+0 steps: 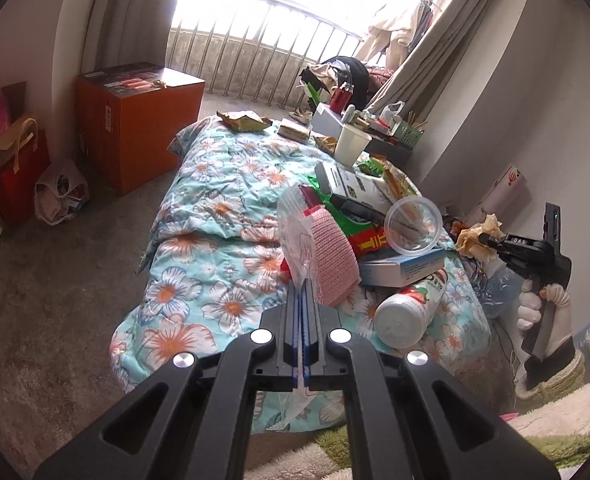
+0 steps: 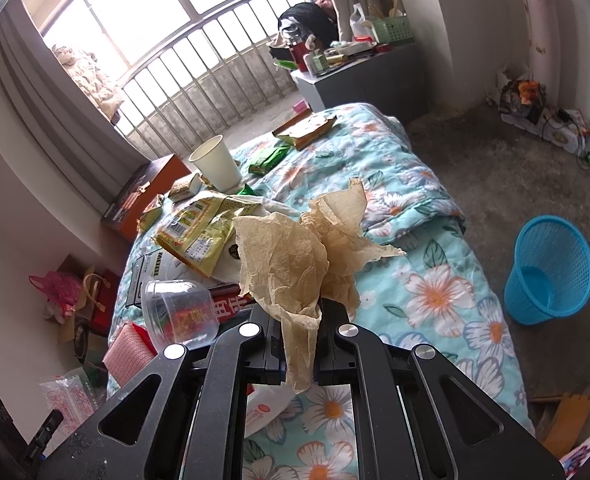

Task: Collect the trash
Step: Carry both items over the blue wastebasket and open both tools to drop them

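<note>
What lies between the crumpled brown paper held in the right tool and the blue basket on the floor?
In the right wrist view, between the brown paper and the blue basket lie only the floral quilt and a strip of grey carpet.

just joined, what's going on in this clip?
A person is clearing trash off a bed with a floral quilt. The left hand-held gripper is shut on a clear plastic wrapper with pink mesh. The right hand-held gripper is shut on crumpled brown paper. A blue wastebasket stands on the floor beside the bed. Cups, snack bags and boxes remain on the quilt.
</note>
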`<move>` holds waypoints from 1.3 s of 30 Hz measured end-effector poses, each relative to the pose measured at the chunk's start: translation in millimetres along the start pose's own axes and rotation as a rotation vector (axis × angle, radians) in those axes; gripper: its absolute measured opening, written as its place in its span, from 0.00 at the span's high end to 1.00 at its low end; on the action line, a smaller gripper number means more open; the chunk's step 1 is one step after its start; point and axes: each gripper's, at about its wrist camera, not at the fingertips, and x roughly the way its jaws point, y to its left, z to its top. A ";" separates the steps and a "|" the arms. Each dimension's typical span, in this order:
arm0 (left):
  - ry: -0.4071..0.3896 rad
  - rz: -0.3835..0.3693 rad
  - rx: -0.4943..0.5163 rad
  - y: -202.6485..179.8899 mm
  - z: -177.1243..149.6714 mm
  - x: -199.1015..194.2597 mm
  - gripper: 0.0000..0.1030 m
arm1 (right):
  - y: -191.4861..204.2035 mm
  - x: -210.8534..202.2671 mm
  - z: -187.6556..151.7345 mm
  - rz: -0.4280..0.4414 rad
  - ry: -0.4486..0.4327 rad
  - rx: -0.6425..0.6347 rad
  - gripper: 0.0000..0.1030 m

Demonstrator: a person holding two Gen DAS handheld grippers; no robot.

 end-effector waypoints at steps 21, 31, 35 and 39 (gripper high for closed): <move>-0.088 -0.256 0.226 -124.1 117.4 72.3 0.99 | -50.3 -48.7 0.9 -0.028 -0.138 0.074 0.93; 0.062 -0.403 0.505 -297.6 168.7 167.4 0.99 | -127.3 -72.0 8.1 -0.141 -0.216 0.213 0.93; 0.180 -0.448 0.576 -369.4 167.9 219.1 0.99 | -170.0 -72.5 7.0 -0.161 -0.238 0.325 0.93; 0.292 -0.469 0.650 -435.0 151.0 270.9 0.99 | -216.9 -71.5 6.0 -0.167 -0.248 0.456 0.93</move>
